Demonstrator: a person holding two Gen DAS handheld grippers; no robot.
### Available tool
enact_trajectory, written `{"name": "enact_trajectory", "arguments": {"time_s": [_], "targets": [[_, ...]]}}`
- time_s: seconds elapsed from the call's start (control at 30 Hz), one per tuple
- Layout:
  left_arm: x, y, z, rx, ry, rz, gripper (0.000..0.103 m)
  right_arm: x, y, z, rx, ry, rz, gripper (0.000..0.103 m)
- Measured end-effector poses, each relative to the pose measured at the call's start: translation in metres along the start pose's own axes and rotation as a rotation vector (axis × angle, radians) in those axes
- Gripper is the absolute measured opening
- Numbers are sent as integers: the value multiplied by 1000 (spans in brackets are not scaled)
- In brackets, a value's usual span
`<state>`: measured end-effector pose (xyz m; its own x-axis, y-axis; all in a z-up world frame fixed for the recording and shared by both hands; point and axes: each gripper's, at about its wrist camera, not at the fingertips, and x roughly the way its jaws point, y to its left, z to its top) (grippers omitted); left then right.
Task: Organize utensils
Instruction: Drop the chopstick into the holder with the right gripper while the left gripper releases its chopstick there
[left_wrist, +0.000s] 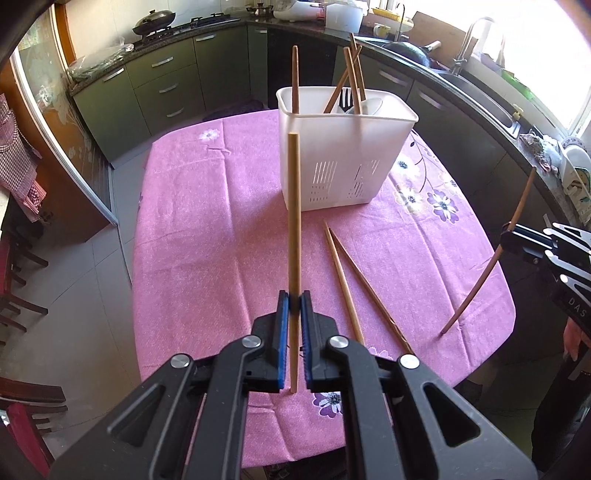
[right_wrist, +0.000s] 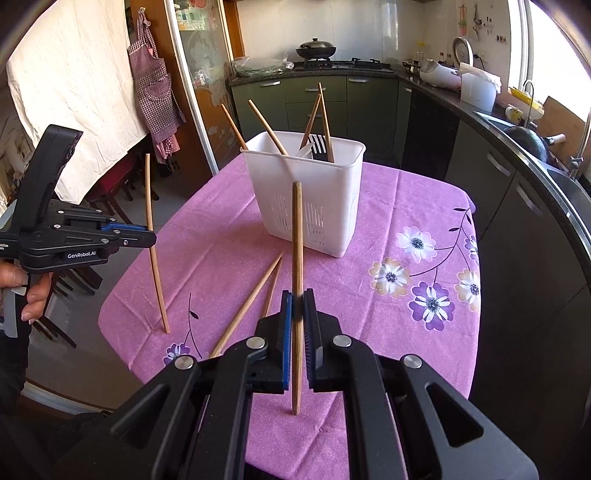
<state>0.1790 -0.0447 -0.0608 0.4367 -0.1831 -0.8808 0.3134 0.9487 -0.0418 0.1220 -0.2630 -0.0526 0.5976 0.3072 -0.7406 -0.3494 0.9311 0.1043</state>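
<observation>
With the left tool (left_wrist: 294, 299), gripped a slim pale wooden chopstick (left_wrist: 293, 221) below its middle, blue pads pressed narrow against the shaft, and held it nearly upright at the centre of the left wrist frame. With the right tool (right_wrist: 298, 295), pinched a darker brown wooden chopstick (right_wrist: 297, 229) the same way, upright at the centre of the right wrist frame. Could not tell whether either lower tip touched the pink flowered tablecloth surface (left_wrist: 207, 229) or hung just above it.

Saw a white slotted plastic utensil caddy (left_wrist: 347, 147) standing beyond both sticks, upper middle of each frame, already holding several chopsticks and a black fork (left_wrist: 345, 99). Saw two more loose wooden chopsticks (left_wrist: 341, 277) lying crossed at the far end on the cloth, between the caddy and the tools.

Judged these sticks light, stiff and smooth, so unlikely to bend or break but apt to swivel or slide in a two-point pinch. Judged a hold nearer mid-shaft steadier, keeping the stick square to the pads. Would want the lower tip lifted clear of the caddy rim, then lowered straight in before loosening, since a tilted stick could catch the wall or nudge the light caddy.
</observation>
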Motion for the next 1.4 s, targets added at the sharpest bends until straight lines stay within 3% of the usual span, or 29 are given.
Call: {"name": "enact_trajectory", "arguments": {"time_s": [0.47, 0.9, 1.13, 1.4], "targets": [[-20, -6, -11, 7, -34, -2, 7, -25, 4, -9, 2, -39, -14, 7], [-25, -11, 0, 19, -51, -17, 7, -29, 16, 8, -22, -62, 2, 7], [-44, -19, 27, 42, -94, -24, 7, -36, 18, 33, -29, -89, 15, 7], [-77, -28, 81, 57, -175, -25, 7, -48, 15, 73, -41, -136, 10, 7]]}}
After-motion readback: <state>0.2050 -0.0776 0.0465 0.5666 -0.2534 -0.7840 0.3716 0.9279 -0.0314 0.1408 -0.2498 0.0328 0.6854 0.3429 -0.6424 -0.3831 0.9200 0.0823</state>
